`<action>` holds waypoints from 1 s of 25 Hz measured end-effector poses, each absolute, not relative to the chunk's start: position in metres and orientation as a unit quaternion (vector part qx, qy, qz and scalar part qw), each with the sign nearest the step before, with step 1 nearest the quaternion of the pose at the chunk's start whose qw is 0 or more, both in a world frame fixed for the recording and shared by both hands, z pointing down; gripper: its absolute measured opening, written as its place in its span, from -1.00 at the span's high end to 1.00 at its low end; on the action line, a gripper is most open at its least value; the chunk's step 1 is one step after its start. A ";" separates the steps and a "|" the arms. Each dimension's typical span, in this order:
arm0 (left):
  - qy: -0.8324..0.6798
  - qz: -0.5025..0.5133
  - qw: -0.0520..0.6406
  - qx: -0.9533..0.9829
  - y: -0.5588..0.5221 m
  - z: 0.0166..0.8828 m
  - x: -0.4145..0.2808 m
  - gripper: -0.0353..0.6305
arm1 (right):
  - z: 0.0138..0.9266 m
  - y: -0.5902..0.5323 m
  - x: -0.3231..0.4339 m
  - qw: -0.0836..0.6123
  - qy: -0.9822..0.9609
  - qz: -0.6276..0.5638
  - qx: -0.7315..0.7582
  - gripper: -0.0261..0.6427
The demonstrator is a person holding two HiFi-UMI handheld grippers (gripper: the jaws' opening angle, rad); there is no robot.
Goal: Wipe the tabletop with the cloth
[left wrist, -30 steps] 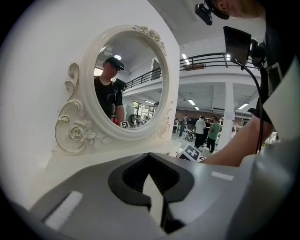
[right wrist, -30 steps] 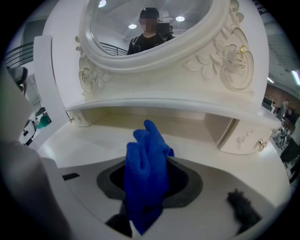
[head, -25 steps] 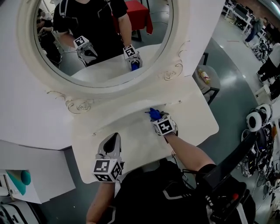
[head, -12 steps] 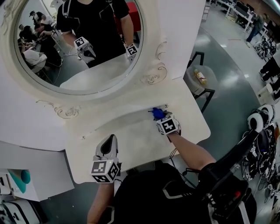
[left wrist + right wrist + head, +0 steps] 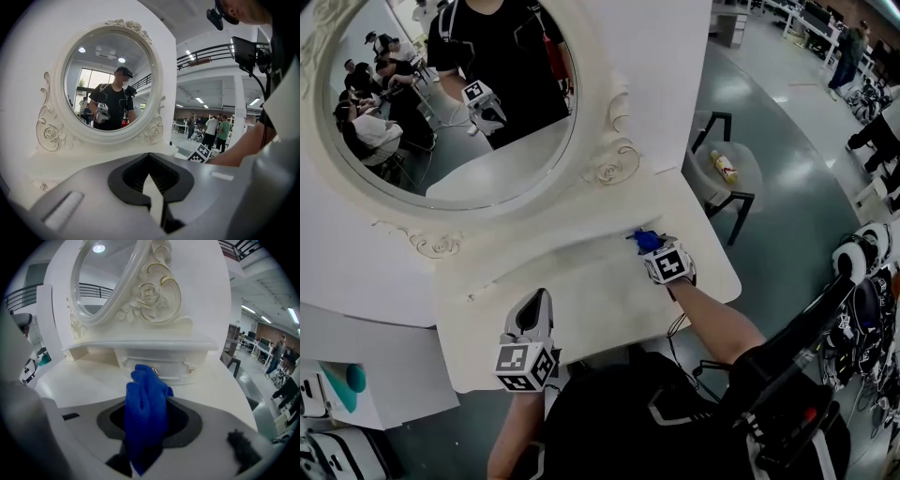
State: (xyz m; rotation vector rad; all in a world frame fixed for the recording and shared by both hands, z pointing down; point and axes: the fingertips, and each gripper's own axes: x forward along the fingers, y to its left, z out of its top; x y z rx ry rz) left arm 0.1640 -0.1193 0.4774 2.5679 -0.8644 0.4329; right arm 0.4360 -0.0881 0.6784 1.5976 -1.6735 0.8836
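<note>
A blue cloth is pinched in my right gripper, which is shut on it. It stands bunched up between the jaws, just in front of the small drawer at the back right of the white tabletop. My left gripper rests over the tabletop's front edge at the left. Its jaws are together with nothing between them. The tabletop belongs to a white vanity with a large oval mirror.
The ornate mirror frame and a shelf rise right behind the cloth. The tabletop's right edge is close to my right gripper. A stool bearing a bottle stands beyond it on the grey floor. People sit and stand in the background.
My right gripper has slid to the right along the back of the tabletop with the cloth. The left gripper has stayed where it was.
</note>
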 end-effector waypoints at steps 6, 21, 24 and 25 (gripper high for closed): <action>-0.303 0.158 0.196 0.919 -0.112 0.477 0.177 0.87 | 0.675 -0.080 0.469 0.328 -0.623 0.340 0.623 0.45; -0.312 0.162 0.198 0.915 -0.104 0.475 0.184 0.87 | 0.663 -0.038 0.593 0.313 -0.530 0.355 0.704 0.45; -0.314 0.170 0.199 0.913 -0.099 0.476 0.180 0.87 | 0.661 -0.033 0.609 0.311 -0.518 0.355 0.714 0.45; -0.315 0.173 0.198 0.912 -0.097 0.476 0.179 0.87 | 0.661 -0.031 0.614 0.309 -0.512 0.355 0.718 0.45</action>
